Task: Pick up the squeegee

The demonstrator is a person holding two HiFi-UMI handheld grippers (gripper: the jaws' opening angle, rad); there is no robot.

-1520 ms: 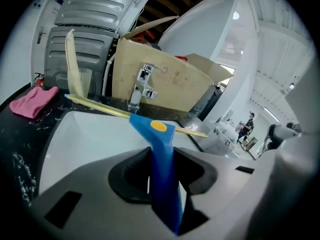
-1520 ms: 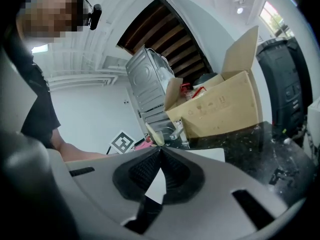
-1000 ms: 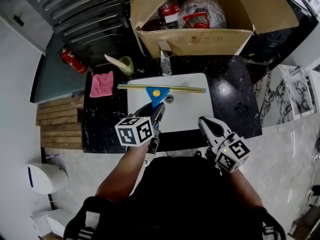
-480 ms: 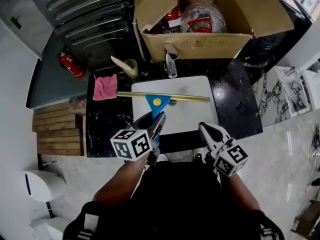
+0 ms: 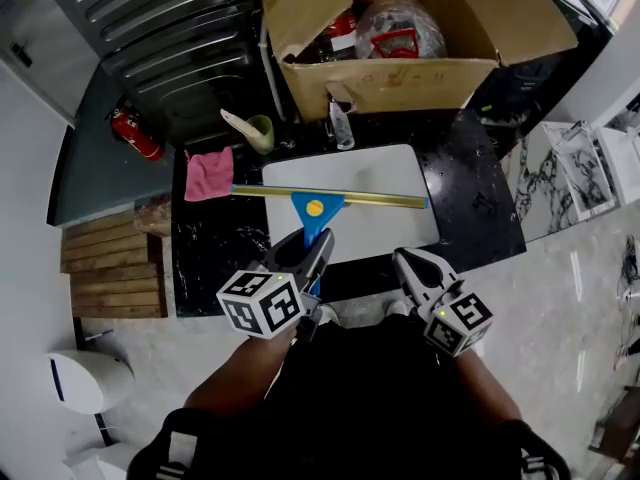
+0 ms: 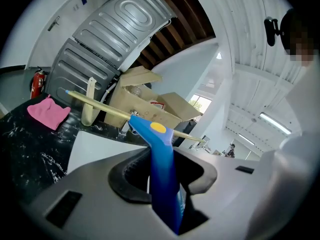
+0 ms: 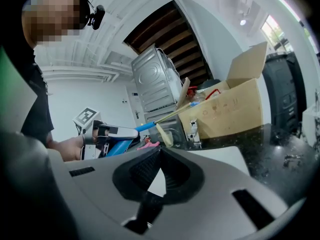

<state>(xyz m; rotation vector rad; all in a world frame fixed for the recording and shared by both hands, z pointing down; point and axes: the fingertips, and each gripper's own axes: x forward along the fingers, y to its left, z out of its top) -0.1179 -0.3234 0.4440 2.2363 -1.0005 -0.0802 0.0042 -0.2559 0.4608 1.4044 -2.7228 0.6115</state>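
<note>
Left tongs (image 6: 165, 173): squeezed tight on the handle of the blue plastic squeegee with the long yellow blade bar (image 5: 313, 208). The handle sits between the two dark pads.
Right tongs (image 7: 159, 156): closed up with nothing in them. They are near the left tongs and do not touch the squeegee.
Where the squeegee is: up in the air over the white sink (image 5: 390, 173), held out in front of the person. Its long bar goes from side to side.
Done: the grab is made. The right gripper view shows the bar up in front of the box, so the squeegee looks lifted off.
Left to do: not much, I think. Maybe just hold it steady and bring it clear.
Squeegee shape: a flat handle that gets wide like a triangle at the top, with a round yellow dot on it. Across the top is a thin straight bar.
Squeegee feel: the handle looks smooth, hard and shiny. I cannot tell what the blade edge is made of.
Sink: white, smooth, a box shape with round corners, set down into the bench.
Bench (image 5: 470, 203): black shiny stone with small white flecks.
Pink cloth (image 5: 209, 173): soft and crumpled, lying on the bench beside the sink.
Brown cardboard box (image 5: 420, 83): open at the top with stiff bent flaps, sitting behind the sink.
</note>
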